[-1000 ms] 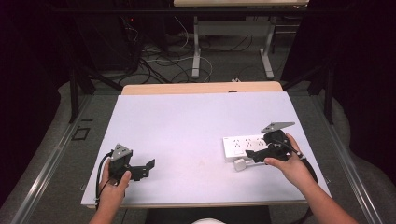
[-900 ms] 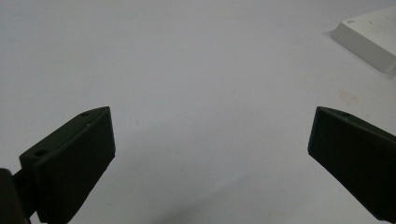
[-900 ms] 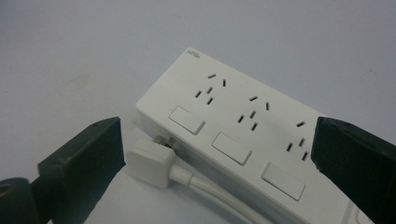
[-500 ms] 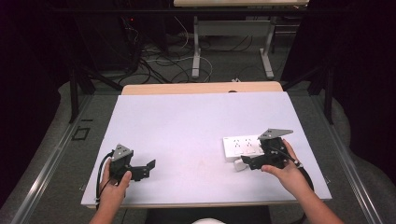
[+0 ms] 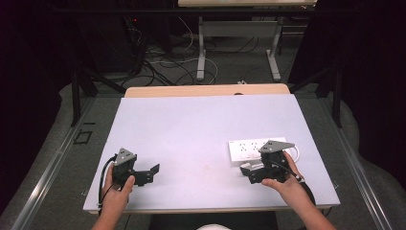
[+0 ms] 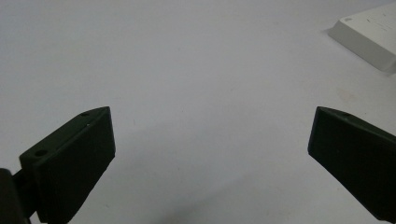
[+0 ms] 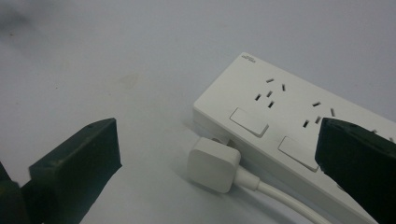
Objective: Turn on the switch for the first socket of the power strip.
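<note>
Pale table [image 5: 191,129]; white power strip [image 5: 249,148], plug [image 7: 215,163] on it.

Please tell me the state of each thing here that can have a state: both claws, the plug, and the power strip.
Left claw: open, holding nothing, above bare table.
Right claw: open, on either side of the plug, not gripping it.
Plug: unplugged, lying on the table beside the strip.
Power strip: lying flat, visible sockets empty.
</note>
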Tool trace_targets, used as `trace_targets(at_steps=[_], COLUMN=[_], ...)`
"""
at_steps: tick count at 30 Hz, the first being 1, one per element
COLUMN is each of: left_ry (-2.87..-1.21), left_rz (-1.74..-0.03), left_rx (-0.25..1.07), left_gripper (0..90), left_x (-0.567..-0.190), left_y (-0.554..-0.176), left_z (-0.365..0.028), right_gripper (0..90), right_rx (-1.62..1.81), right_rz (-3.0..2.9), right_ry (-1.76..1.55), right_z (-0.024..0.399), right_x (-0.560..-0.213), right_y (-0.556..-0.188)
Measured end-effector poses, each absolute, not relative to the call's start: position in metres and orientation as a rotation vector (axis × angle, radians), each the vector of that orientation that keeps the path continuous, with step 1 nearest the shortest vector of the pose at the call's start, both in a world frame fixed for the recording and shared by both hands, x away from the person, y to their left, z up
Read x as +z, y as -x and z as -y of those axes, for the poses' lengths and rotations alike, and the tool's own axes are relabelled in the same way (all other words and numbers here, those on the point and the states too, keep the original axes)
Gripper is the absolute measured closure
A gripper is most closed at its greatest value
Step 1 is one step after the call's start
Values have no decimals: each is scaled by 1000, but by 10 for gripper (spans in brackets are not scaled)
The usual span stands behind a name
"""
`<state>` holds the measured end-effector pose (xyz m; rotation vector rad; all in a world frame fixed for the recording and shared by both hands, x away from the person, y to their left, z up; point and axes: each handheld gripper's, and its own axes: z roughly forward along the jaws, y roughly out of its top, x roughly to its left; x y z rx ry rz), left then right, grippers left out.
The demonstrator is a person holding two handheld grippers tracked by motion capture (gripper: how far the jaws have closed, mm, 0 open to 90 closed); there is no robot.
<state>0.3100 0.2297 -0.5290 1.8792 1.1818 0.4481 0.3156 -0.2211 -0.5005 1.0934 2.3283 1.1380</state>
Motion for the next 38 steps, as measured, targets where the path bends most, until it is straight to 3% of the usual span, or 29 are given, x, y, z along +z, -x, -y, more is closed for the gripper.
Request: trace_targets(at_steps=[38], left_ry=[-1890], left_rz=[-1179], left_rx=[445], left_gripper=[5], left_x=[-529], left_y=[-310], left_z=[-230], right_gripper=[11], right_rx=[1186], right_rz=[-2279], right_ry=[-1156], right_z=[222], right_x=[-528], right_y=[-306])
